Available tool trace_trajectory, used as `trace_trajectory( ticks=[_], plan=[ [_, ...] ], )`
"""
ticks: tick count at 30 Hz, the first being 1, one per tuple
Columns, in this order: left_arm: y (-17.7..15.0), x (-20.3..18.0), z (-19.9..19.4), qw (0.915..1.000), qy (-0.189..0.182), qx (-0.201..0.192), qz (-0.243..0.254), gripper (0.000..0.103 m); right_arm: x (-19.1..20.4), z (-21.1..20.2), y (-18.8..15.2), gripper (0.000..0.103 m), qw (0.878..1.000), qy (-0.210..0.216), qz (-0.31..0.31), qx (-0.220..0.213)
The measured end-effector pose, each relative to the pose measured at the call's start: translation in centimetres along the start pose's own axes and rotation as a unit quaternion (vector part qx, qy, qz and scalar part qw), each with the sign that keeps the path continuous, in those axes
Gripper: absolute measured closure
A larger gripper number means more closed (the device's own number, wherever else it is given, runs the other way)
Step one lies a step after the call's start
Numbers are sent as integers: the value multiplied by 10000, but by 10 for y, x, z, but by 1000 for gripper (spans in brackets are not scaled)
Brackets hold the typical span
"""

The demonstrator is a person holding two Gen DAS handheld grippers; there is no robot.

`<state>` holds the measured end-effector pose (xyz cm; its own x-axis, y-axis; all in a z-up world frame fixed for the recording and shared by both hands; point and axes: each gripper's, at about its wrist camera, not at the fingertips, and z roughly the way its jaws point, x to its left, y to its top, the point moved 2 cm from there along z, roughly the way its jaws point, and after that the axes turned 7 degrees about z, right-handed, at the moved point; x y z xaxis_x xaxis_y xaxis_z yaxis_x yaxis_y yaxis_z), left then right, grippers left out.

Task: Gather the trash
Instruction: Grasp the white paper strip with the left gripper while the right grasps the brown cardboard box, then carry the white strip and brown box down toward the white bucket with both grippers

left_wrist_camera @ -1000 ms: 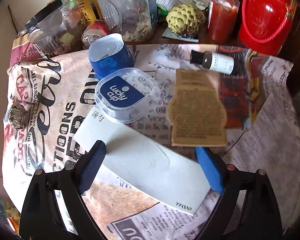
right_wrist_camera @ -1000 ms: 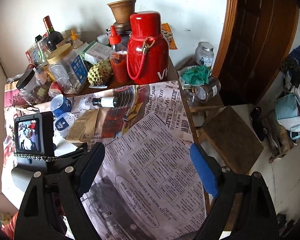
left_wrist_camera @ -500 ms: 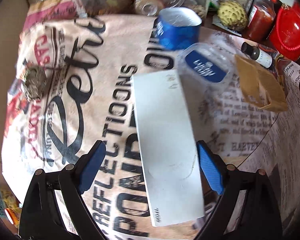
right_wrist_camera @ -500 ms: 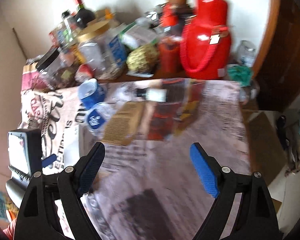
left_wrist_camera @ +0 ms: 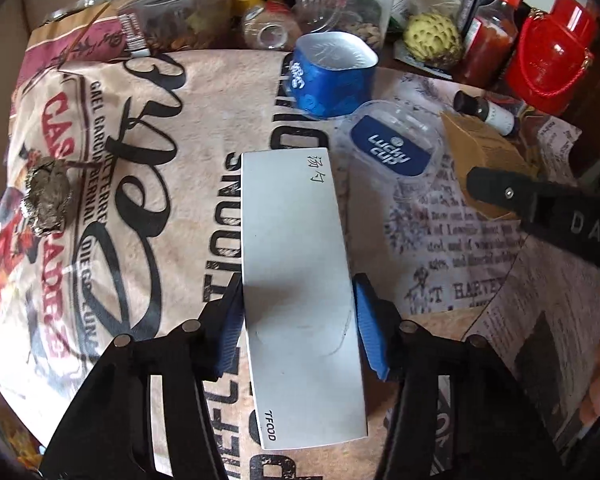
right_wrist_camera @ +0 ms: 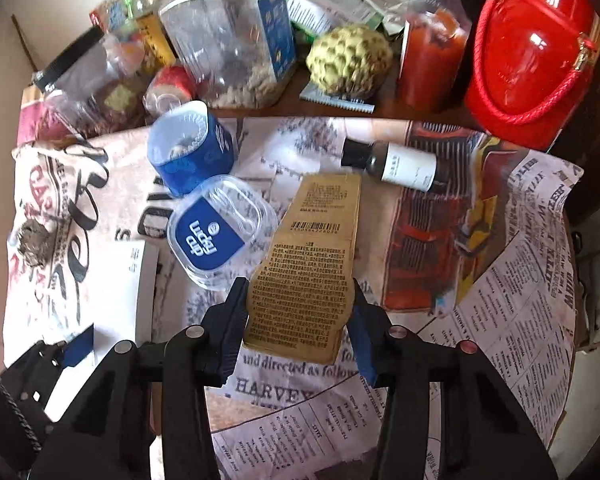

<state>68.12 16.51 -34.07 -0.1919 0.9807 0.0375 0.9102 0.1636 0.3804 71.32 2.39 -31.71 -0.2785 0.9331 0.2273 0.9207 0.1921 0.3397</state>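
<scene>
Newsprint-covered desk (right_wrist_camera: 500,280), cluttered behind. Left claw (left_wrist_camera: 298,320) bracketing flat white paper sleeve (left_wrist_camera: 300,272), fingers spread, barely touching edges. Right claw (right_wrist_camera: 298,316) straddling flattened brown cardboard packet (right_wrist_camera: 312,264), unclosed. Advice: squeezing gently, lifting level.

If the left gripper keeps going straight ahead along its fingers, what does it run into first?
The left gripper already straddles the white paper sleeve, so that comes first. Beyond the sleeve's far end, the line leads toward the blue cup, with the clear Lucky Cup lid just right of it; depth is hard to judge.
</scene>
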Motion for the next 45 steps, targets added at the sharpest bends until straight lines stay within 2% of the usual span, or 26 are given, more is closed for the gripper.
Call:
trace_trajectory(
  ticks=[4,9,12,15,19,26,32,40,45],
  plan=[
    [2,1,-15,9997,-137,-180,-71,51,-5,-22,-10,60,9997,-10,-83,-210],
    [1,0,-55,9985,-190,-514,-62,51,-23,-61,-21,60,9992,130,41,-384],
    [5,-10,-85,9968,-192,-775,-63,51,-36,-92,-28,60,9985,270,87,-475],
    [3,-21,-118,9939,-353,-1034,-136,51,-49,-126,-36,60,9972,240,-27,-705],
    [2,-51,-154,9890,-190,-1461,-160,51,-63,-170,-50,60,9938,250,-216,-1062],
    [-40,-92,-223,9812,6,-1898,-360,51,-84,-243,-79,60,9852,548,-474,-1557],
    [-77,-114,-286,9698,461,-2384,-245,51,-91,-294,-107,60,9774,737,-568,-1897],
    [-120,-113,-332,9620,385,-2702,-32,51,-76,-346,-153,60,9673,679,-482,-2396],
    [-160,-94,-353,9603,72,-2789,94,51,-58,-363,-193,60,9667,577,-308,-2474]
  ],
)
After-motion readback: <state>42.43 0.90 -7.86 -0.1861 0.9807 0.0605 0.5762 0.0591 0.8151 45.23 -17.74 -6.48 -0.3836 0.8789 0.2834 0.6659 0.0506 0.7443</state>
